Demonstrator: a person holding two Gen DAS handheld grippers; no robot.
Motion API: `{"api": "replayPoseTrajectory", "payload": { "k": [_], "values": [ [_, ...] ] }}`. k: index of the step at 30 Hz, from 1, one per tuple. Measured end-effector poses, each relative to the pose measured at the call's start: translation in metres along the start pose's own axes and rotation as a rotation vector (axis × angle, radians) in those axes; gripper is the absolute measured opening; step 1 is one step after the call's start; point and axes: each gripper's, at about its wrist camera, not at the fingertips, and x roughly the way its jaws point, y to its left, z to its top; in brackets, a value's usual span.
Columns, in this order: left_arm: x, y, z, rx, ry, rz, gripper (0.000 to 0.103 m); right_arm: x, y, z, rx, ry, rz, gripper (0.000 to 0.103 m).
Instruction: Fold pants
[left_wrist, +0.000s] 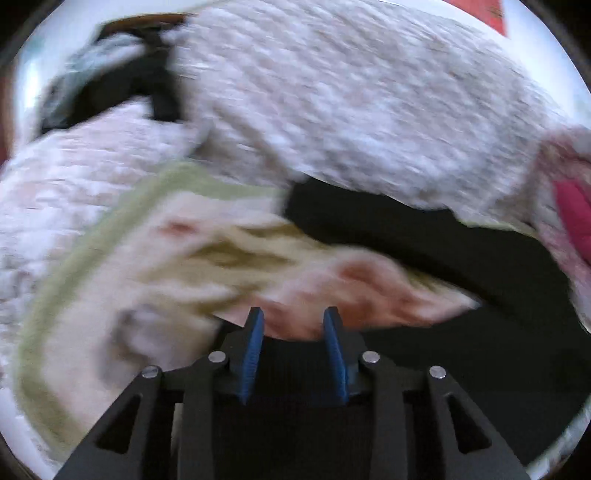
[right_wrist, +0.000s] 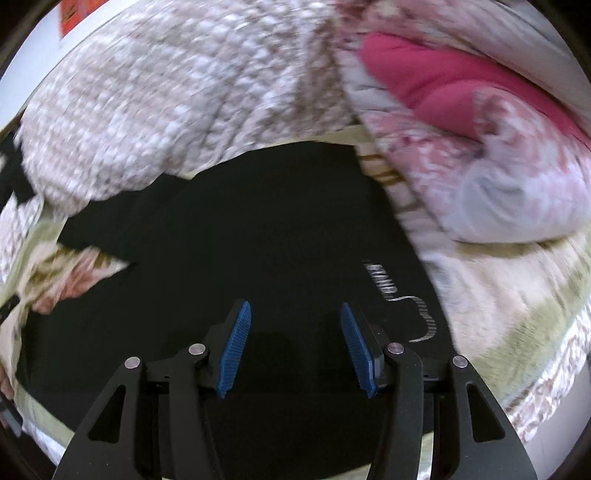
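Black pants (right_wrist: 258, 229) lie flat on a floral bedsheet, with white lettering (right_wrist: 384, 284) near their right edge. My right gripper (right_wrist: 295, 314) is open and empty, just above the black cloth. In the left wrist view the pants (left_wrist: 461, 266) lie to the right. My left gripper (left_wrist: 293, 317) has its blue pads apart with nothing between them, at the pants' edge over the sheet (left_wrist: 229, 251). The view is blurred.
A thick knitted white-beige blanket (left_wrist: 351, 92) (right_wrist: 166, 92) is heaped behind the pants. A pink and white quilt (right_wrist: 480, 129) lies at the right, also in the left wrist view (left_wrist: 569, 214). A dark object (left_wrist: 122, 85) sits at the far left.
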Motion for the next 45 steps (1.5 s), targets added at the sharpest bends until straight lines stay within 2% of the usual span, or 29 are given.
{"api": "replayPoseTrajectory", "payload": {
  "k": [1,3,6,8,10,12,13,14,17,21,25,29,32,34,37,39,41,44,45],
  "values": [
    [0.004,-0.012,-0.005,0.031,0.029,-0.043,0.036,0.005,0.004,-0.002,-0.015,0.018,0.0,0.052],
    [0.014,-0.033,-0.016,0.105,0.085,-0.078,0.036,0.015,0.011,-0.004,-0.038,0.057,-0.005,0.052],
    [0.034,-0.05,-0.03,0.181,0.172,-0.057,0.037,0.023,0.015,-0.005,-0.07,0.075,-0.046,0.051],
    [0.035,-0.047,-0.027,0.162,0.162,-0.05,0.047,0.02,0.013,-0.003,-0.066,0.057,-0.079,0.051],
    [0.032,-0.038,-0.021,0.115,0.147,-0.027,0.048,0.009,0.012,-0.001,-0.07,-0.002,-0.112,0.051],
    [0.027,-0.034,-0.02,0.102,0.119,0.015,0.047,0.0,0.008,0.001,-0.046,-0.042,-0.076,0.051],
    [0.025,-0.032,-0.019,0.101,0.11,0.018,0.047,-0.001,0.009,0.0,-0.05,-0.049,-0.086,0.051],
    [0.022,-0.034,-0.019,0.095,0.107,0.007,0.047,-0.001,0.012,-0.002,-0.075,-0.047,-0.088,0.051],
    [0.014,-0.047,-0.024,0.104,0.108,-0.036,0.047,0.004,0.025,-0.006,-0.108,-0.02,0.016,0.051],
    [0.004,-0.076,-0.032,0.161,0.094,-0.108,0.047,0.005,0.057,-0.016,-0.21,-0.024,0.076,0.051],
    [-0.006,-0.102,-0.05,0.246,0.106,-0.165,0.047,0.012,0.091,-0.031,-0.31,0.016,0.153,0.051],
    [-0.004,-0.119,-0.063,0.299,0.146,-0.201,0.047,0.019,0.122,-0.048,-0.431,0.049,0.18,0.051],
    [-0.004,-0.122,-0.065,0.31,0.139,-0.192,0.048,0.023,0.129,-0.055,-0.473,0.041,0.144,0.057],
    [-0.003,-0.119,-0.065,0.284,0.15,-0.204,0.049,0.026,0.121,-0.052,-0.439,0.057,0.151,0.065],
    [-0.003,-0.118,-0.065,0.279,0.147,-0.195,0.052,0.024,0.114,-0.047,-0.373,0.083,0.168,0.065],
    [-0.005,-0.117,-0.064,0.279,0.141,-0.182,0.052,0.016,0.112,-0.046,-0.374,0.059,0.137,0.065],
    [-0.008,-0.114,-0.062,0.272,0.131,-0.167,0.052,0.009,0.108,-0.044,-0.357,0.038,0.159,0.065],
    [-0.004,-0.112,-0.061,0.275,0.139,-0.146,0.052,0.021,0.104,-0.049,-0.375,0.098,0.106,0.065],
    [-0.002,-0.111,-0.062,0.27,0.145,-0.143,0.052,0.022,0.102,-0.048,-0.363,0.096,0.117,0.065]
  ]
}}
